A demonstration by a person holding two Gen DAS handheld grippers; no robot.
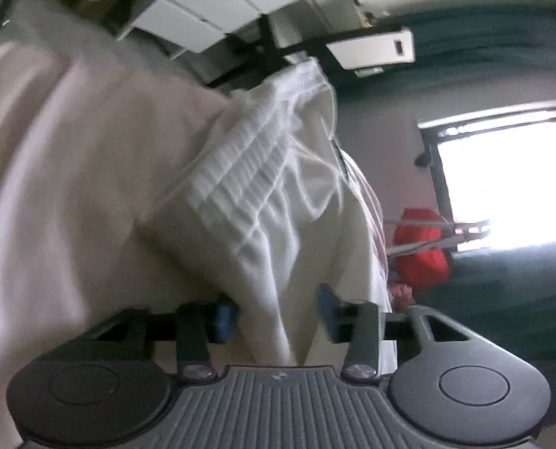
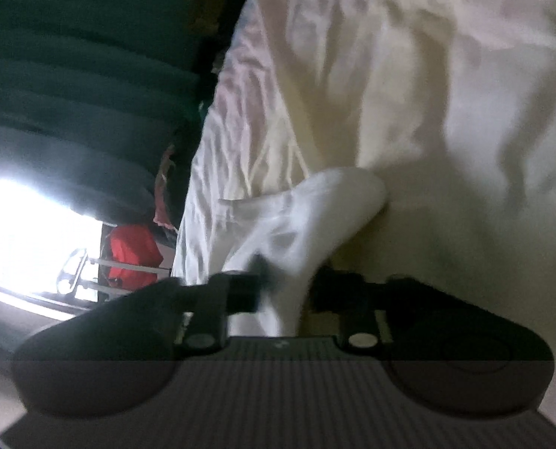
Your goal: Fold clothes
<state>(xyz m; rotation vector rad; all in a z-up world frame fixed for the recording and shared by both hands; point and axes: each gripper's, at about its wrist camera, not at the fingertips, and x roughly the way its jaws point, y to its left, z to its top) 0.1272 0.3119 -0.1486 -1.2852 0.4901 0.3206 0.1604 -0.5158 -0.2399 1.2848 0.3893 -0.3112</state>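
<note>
Both tongs carry one white garment above the rumpled bed sheet (image 2: pixel 446 75). The left tongs (image 1: pixel 278 318) stand apart around its gathered waistband end (image 1: pixel 263 172) (grip uncertain); the right tongs (image 2: pixel 285 288) pinch a white fold (image 2: pixel 308 217). Both should keep equal tension and lower together.

no readable text, labels, brands or numbers in either view. small pale emblem on ribbed housing of left gripper (image 1: pixel 276 318), too small to make out. similar faint mark on right gripper (image 2: pixel 287 284) housing, blurred. both views motion-blurred.
</note>
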